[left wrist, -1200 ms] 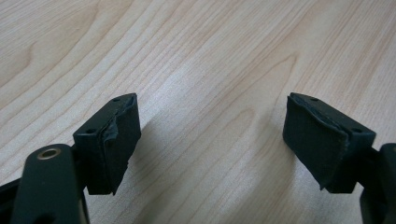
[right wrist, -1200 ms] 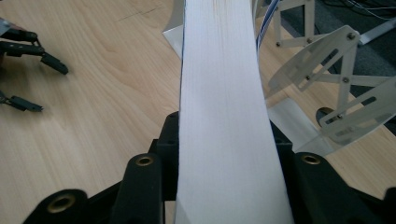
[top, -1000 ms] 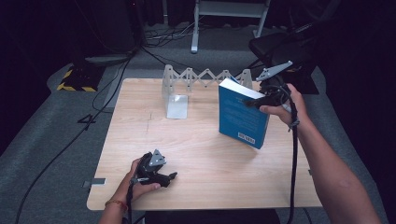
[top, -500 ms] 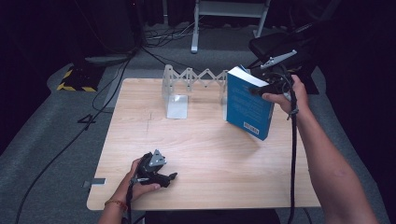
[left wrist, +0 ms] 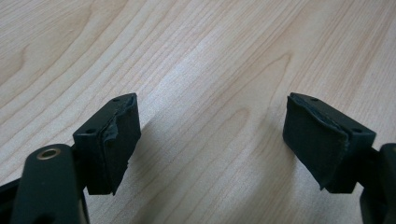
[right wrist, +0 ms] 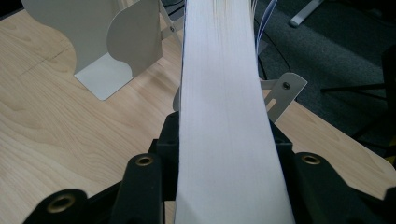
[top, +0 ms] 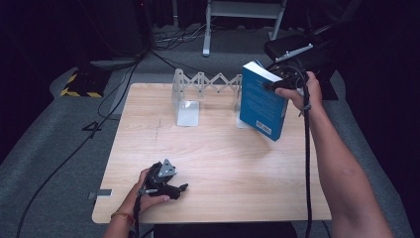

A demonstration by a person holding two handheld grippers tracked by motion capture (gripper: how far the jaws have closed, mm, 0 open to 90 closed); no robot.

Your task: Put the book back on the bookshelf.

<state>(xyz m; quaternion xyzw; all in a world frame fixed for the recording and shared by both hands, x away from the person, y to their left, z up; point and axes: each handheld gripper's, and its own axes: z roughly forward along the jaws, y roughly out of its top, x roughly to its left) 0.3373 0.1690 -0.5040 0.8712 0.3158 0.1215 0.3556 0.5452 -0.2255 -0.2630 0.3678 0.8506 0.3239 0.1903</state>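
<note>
A blue paperback book [top: 261, 103] hangs tilted in the air over the back right of the wooden table [top: 213, 153], its barcode corner lowest. My right gripper [top: 278, 85] is shut on its upper edge; in the right gripper view the white page block [right wrist: 224, 93] runs straight up between the two black jaws of that gripper [right wrist: 223, 140]. My left gripper [top: 181, 189] lies on the table near the front left edge, held by a hand. Its pads [left wrist: 119, 135] stand wide apart over bare wood, so the left gripper [left wrist: 210, 140] is open and holds nothing.
A metal accordion rack with upright bookends [top: 187, 104] stands along the table's back edge; one bookend [right wrist: 116, 51] is just left of the book. Cables cross the grey floor, a black-and-yellow block [top: 79, 84] lies back left, and a black case [top: 297, 47] sits back right.
The right gripper has lifted the book and carried it slightly right and toward the back of the table. The left gripper has stayed where it was.
</note>
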